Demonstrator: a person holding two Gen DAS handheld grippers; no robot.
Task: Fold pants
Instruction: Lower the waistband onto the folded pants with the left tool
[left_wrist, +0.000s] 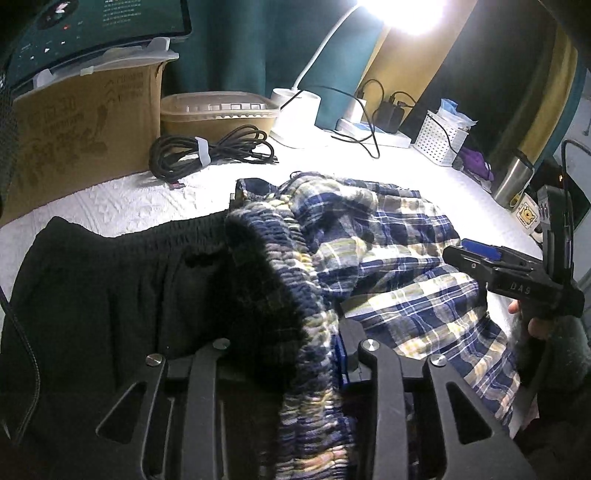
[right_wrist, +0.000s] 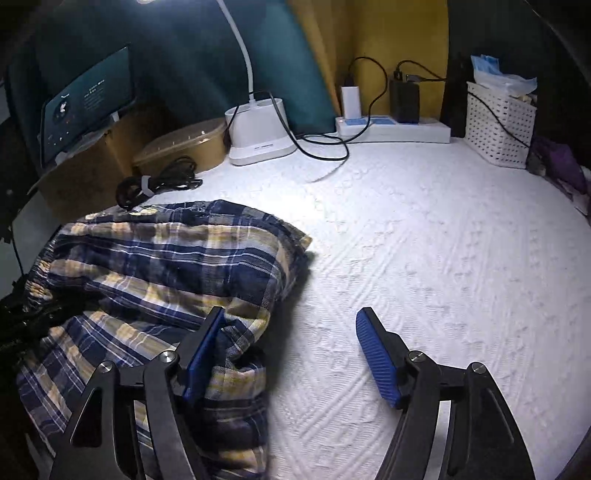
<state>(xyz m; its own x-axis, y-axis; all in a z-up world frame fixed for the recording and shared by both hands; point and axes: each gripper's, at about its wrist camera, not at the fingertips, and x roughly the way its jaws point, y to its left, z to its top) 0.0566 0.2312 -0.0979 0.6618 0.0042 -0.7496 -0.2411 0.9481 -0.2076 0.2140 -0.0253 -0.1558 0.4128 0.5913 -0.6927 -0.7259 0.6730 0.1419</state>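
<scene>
Lying bunched on the white bedspread (right_wrist: 424, 240), near left: plaid pants (right_wrist: 166, 254), soft, light, floppy. Left gripper (left_wrist: 314, 354) clenched on the gathered elastic waistband (left_wrist: 295, 295); right gripper (right_wrist: 291, 354) released, jaws wide at the hem. Best grabbed at waistband and hem corners.

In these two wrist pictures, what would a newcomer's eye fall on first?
First, the crumpled navy, white and yellow plaid cotton pants, heaped on the white textured cloth cover of the table. In the left wrist view their gathered waistband runs between the left tongs, beside a black fabric garment. Behind, a glaring white gooseneck desk lamp lights everything.
</scene>
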